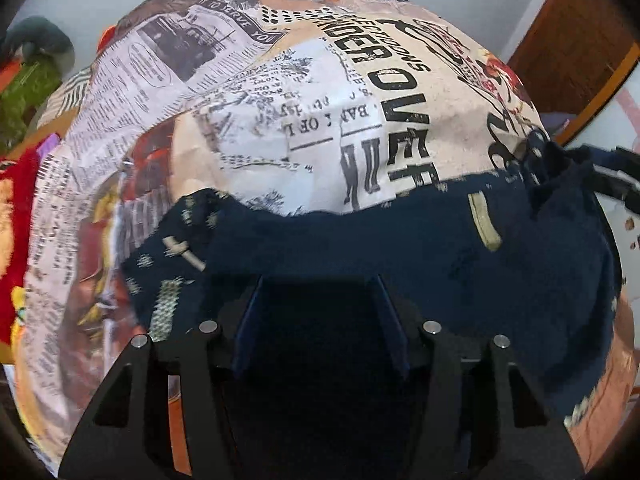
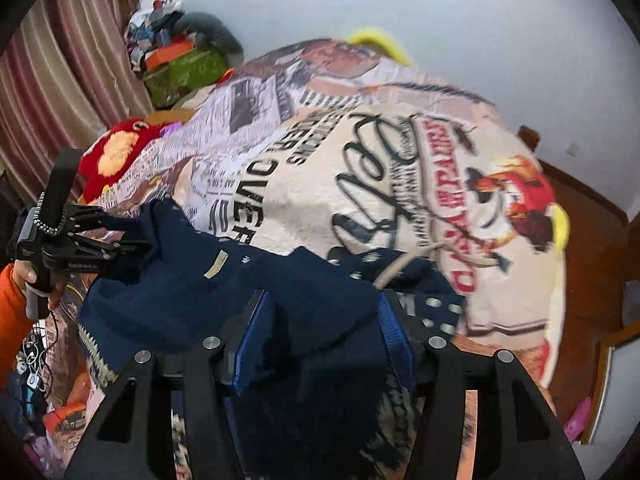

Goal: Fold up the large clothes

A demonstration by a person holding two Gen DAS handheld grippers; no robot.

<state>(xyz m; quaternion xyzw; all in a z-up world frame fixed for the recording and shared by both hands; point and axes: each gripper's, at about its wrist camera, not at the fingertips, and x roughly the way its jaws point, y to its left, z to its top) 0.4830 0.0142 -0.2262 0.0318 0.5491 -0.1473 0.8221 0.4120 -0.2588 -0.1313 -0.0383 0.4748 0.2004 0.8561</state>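
**Navy knit garment let go on a printed bedspread**

Newsprint-patterned fabric covers the bed (image 2: 400, 184), which serves as the folding surface. Across its near edge lies a navy knitted garment (image 1: 360, 248), bunched, its long axis running roughly side to side between the two tools. The left claw (image 1: 320, 312) stands about half open above dark cloth, pads apparently not pressing it. The right claw (image 2: 324, 332) is likewise half open, a hump of knit between its fingers, seemingly released. A person's hand (image 2: 36, 280) holds the left tool.
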